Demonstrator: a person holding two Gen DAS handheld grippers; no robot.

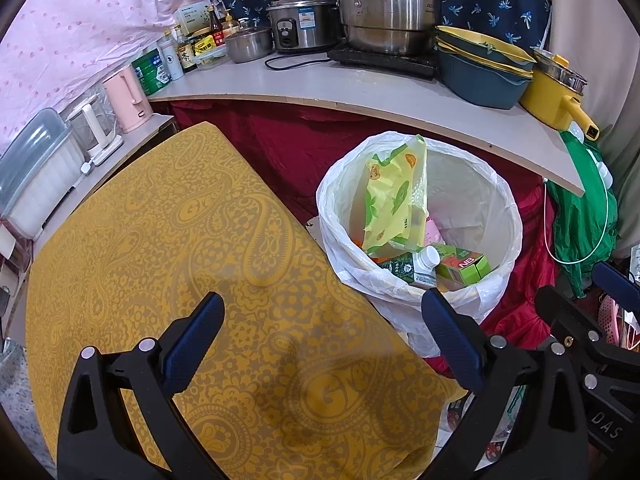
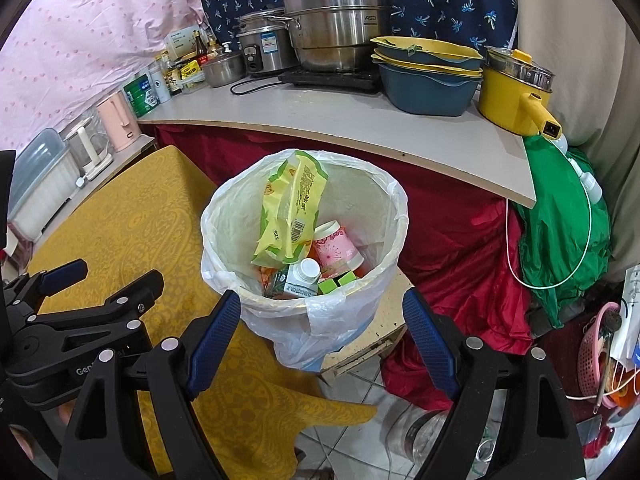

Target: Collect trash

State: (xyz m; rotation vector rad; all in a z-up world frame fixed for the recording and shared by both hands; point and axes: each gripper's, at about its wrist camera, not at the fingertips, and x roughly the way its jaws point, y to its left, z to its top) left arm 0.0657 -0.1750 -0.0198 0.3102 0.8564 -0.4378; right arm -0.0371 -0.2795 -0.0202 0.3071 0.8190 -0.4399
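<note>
A bin lined with a white plastic bag [image 1: 508, 216] [image 2: 384, 208] stands on the floor beside a table under a yellow patterned cloth [image 1: 180, 240] [image 2: 120, 220]. Inside it lie a yellow-green snack bag [image 1: 392, 196] [image 2: 294, 204], a small carton with a white cap [image 1: 418, 268] [image 2: 300, 280], a green box [image 1: 464, 266] [image 2: 334, 282] and a pink paper cup [image 2: 336, 250]. My left gripper [image 1: 326, 320] [image 2: 122, 272] hovers open over the cloth near the table's edge, empty. My right gripper [image 2: 322, 320] [image 1: 576, 286] hangs open just before the bin's near rim, also empty.
Behind the bin a grey counter [image 1: 360, 92] carries steel pots [image 1: 384, 12], stacked blue-and-yellow basins [image 1: 484, 68] and a yellow pot [image 1: 556, 96]. Red cloth [image 2: 452, 232] drapes below it. A green bag [image 2: 560, 240] hangs at the right. Kettles [image 1: 124, 100] stand at the left.
</note>
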